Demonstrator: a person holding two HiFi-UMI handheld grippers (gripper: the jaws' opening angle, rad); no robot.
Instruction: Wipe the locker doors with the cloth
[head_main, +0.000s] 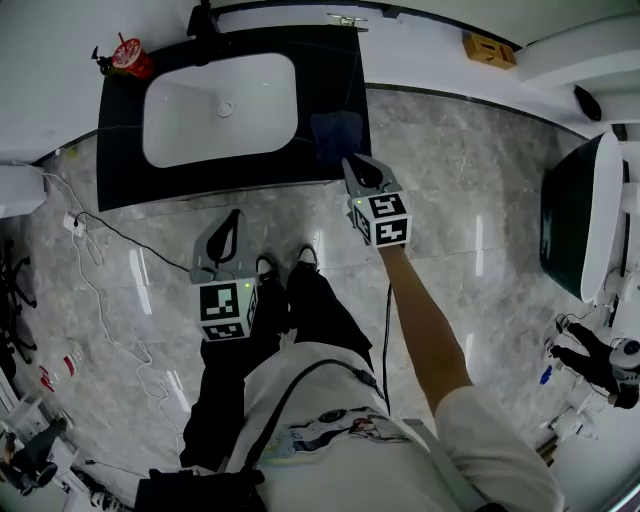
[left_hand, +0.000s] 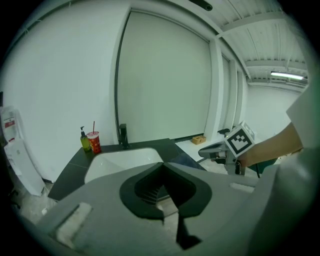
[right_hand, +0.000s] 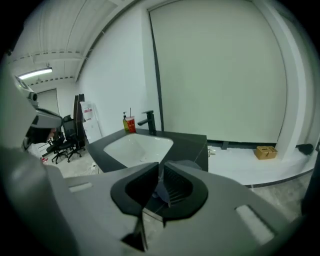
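Here right gripper (head_main: 362, 175) hovers by cloth (head_main: 335, 135) at counter (head_main: 120, 160) edge

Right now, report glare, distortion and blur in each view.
Head view: fisheye bows the black counter; glare streaks on the marble floor. Left gripper view: dark corners, ceiling strip light blown out. Right gripper view: right gripper near the lens soft, sink sharp.

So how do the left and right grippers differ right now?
The right gripper reaches out to the counter edge, while the left gripper hangs back over the floor. The right gripper's jaws pinch the blue cloth; the left gripper's jaws are together on nothing. Both point toward the sink.
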